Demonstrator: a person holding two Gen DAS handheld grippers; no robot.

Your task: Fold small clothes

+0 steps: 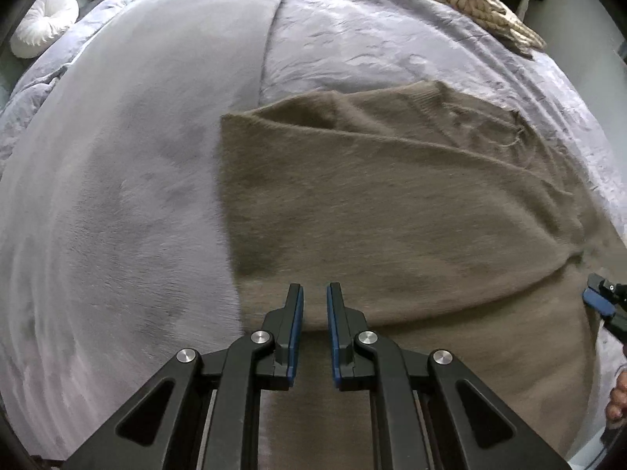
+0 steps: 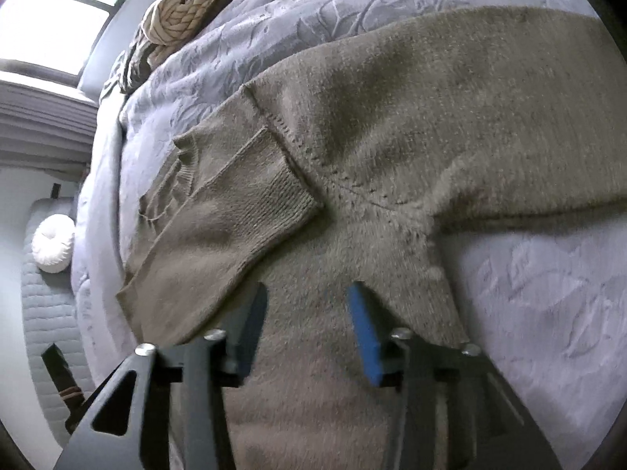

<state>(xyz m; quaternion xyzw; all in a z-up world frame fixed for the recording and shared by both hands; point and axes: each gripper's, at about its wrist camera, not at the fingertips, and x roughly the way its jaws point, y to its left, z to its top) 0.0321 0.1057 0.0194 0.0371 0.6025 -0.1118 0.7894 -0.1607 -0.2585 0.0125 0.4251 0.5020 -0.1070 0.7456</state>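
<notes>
Both tools hover over the tan sweater (image 1: pixel 392 203) spread on the bed (image 1: pixel 117 156), left tool (image 1: pixel 314 297) nearly shut and empty, right tool (image 2: pixel 309 313) partly open, gripping nothing.

One brown sweater (image 1: pixel 411 211), one round white cushion (image 1: pixel 43 25), two tools (image 1: pixel 314 305).

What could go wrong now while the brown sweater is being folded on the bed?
1. The right gripper stands open above the sweater, so the fold it made may spring back.
2. One sleeve lies folded across the body; another grab could drag it askew.
3. The soft bedcover may bunch under the knit.
</notes>
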